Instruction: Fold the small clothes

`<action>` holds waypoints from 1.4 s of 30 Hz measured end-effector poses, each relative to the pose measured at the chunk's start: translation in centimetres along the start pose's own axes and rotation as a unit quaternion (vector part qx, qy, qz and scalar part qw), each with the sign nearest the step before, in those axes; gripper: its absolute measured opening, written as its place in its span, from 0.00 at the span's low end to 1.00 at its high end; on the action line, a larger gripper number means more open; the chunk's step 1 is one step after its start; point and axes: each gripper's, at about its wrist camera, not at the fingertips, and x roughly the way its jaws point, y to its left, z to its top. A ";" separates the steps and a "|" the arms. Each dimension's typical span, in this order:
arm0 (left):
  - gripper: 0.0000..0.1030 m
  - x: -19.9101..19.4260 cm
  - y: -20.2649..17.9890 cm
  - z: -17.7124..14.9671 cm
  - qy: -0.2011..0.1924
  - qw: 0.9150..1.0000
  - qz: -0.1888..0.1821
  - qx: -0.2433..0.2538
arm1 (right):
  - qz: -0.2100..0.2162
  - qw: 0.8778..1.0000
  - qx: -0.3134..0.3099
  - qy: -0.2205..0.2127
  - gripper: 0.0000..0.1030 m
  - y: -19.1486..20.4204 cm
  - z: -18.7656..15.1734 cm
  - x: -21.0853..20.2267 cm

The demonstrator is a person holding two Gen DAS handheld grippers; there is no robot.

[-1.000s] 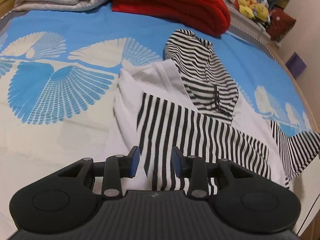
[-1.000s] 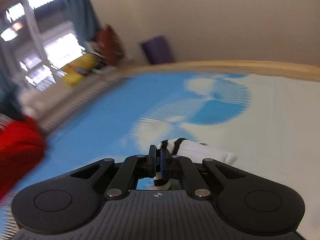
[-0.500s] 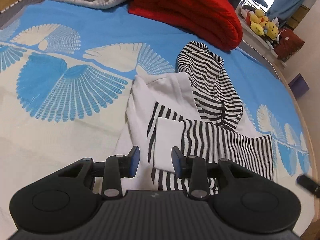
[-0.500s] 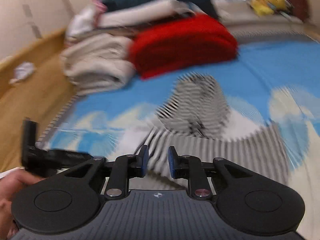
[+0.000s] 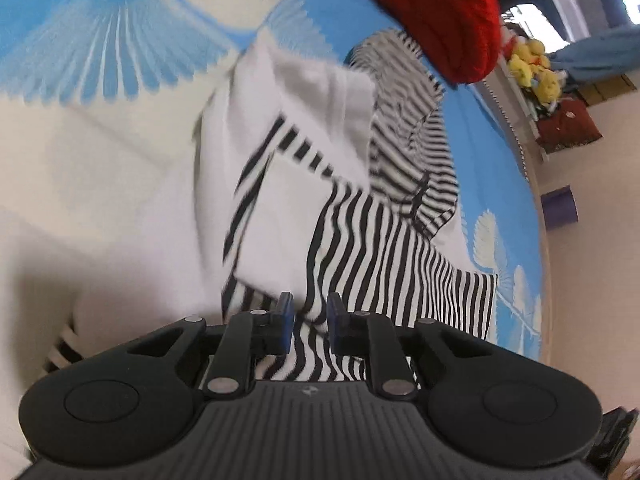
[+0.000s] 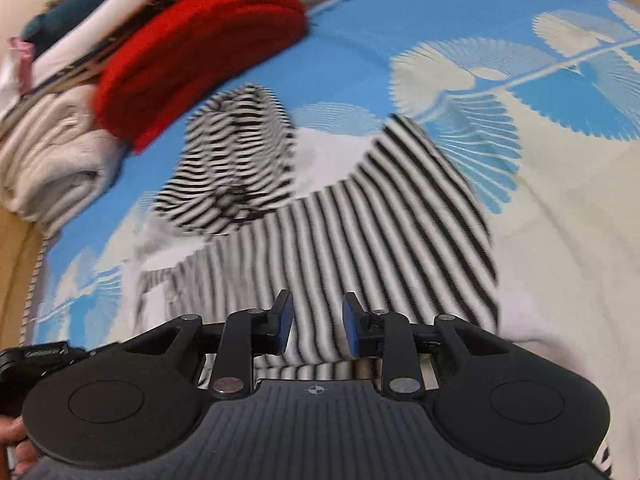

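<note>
A small black-and-white striped garment with white panels (image 5: 360,236) lies on the blue-and-white patterned bed cover, its striped hood (image 5: 404,120) toward the red blanket. It also shows in the right wrist view (image 6: 360,232), hood (image 6: 236,160) at the far side. My left gripper (image 5: 310,326) is open and empty, low over the garment's near striped edge. My right gripper (image 6: 316,326) is open and empty, just above the striped sleeve folded across the body. Both views are blurred by motion.
A folded red blanket (image 6: 200,52) and a cream folded blanket (image 6: 52,160) lie at the head of the bed. A wooden bed edge (image 5: 546,240) runs along the right. Yellow soft toys (image 5: 536,72) sit on a shelf beyond.
My right gripper let go of the striped sleeve, swung round over the garment and opened wider. My left gripper moved closer and lower over the near edge. The sleeve now lies folded across the body.
</note>
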 end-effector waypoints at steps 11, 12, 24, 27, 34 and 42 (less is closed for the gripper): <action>0.21 1.4 2.0 0.2 -0.046 0.995 0.040 -0.082 | -0.025 0.999 0.024 0.017 0.28 -1.6 1.5 1.3; 0.04 1.3 1.6 0.2 -0.054 0.995 0.048 -0.071 | -0.030 0.999 0.026 0.017 0.28 -1.8 1.5 1.2; 0.09 -6.9 -3.2 -5.3 -0.171 0.964 0.202 0.012 | -0.081 0.993 0.080 0.040 0.27 -4.9 0.5 2.2; 0.09 -7.6 -3.5 -4.5 -0.208 0.956 0.206 0.029 | -0.106 0.990 0.085 0.048 0.26 -5.4 0.0 2.8; 0.28 -2.3 -3.1 -2.7 -0.087 0.982 0.144 0.089 | -0.127 0.989 0.071 0.029 0.25 -4.4 0.0 2.4; 0.33 -1.5 -3.0 -2.2 -0.078 0.979 0.159 0.102 | -0.132 0.990 0.054 0.016 0.26 -3.7 0.5 2.5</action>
